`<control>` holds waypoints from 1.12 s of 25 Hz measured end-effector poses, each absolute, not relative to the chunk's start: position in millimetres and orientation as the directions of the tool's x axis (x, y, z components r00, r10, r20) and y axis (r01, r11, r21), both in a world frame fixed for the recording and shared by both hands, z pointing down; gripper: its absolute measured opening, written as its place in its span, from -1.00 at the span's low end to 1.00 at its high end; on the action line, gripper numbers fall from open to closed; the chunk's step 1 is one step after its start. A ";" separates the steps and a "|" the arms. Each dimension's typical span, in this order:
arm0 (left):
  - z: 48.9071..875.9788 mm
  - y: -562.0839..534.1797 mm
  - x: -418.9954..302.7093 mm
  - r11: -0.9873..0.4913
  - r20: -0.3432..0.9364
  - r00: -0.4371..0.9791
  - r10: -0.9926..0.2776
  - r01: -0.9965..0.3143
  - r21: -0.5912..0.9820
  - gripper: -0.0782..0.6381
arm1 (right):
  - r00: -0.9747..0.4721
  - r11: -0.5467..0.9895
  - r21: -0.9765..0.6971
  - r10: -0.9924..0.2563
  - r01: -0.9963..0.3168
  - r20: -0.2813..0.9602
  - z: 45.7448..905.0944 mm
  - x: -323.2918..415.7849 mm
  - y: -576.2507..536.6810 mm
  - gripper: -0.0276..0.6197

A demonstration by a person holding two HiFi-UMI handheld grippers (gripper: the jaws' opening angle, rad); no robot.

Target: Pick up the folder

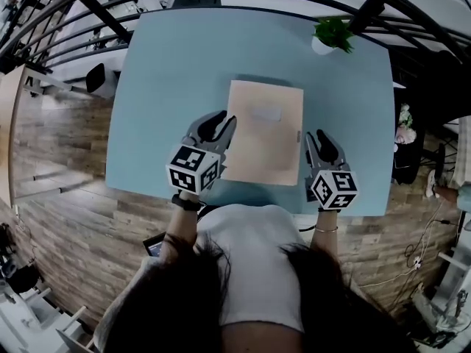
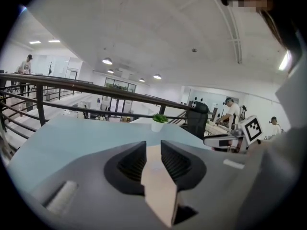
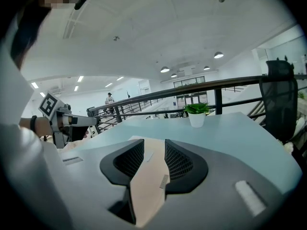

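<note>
so the folder (image 1: 263,131) lies flat mid table (image 1: 162,101), plant (image 1: 333,34) at its 1 o'clock. The left gripper (image 1: 227,118) sits at its 9 o'clock edge and the right gripper (image 1: 318,134) at 3 o'clock, both with jaws partly apart and clamping nothing, folder just showing through the gaps. My guess: they flank it so both sides lift evenly

I'm in an open-plan office: a black railing (image 2: 96,87) runs behind my pale blue table (image 1: 162,87), round ceiling lights (image 2: 107,61) dot a wide white ceiling, a black office chair (image 3: 280,95) stands nearby, people work at desks (image 2: 232,111) beyond (a small potted plant (image 1: 333,34) too), over wood-plank floor (image 1: 66,219).
</note>
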State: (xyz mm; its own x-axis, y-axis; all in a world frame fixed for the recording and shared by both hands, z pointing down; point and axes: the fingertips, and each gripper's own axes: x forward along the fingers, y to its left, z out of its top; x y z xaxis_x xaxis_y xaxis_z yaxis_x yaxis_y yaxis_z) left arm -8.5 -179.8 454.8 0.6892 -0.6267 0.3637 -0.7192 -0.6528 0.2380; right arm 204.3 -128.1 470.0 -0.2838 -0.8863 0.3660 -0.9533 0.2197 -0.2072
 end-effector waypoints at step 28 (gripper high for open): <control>597.8 -153.8 -27.9 -0.458 0.574 0.711 -0.405 -0.702 0.545 -0.39 | -0.283 0.128 -0.304 -0.788 -0.944 0.547 565.6 195.6 -107.7 -0.57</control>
State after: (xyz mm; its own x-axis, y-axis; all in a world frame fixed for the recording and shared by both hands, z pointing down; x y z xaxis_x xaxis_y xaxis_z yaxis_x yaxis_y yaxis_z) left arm -27.9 -153.8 597.8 0.7112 -0.4054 0.5743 -0.7018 -0.4584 0.5454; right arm 195.6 -107.7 565.6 -0.2828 -0.7876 0.5475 -0.9441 0.1277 -0.3040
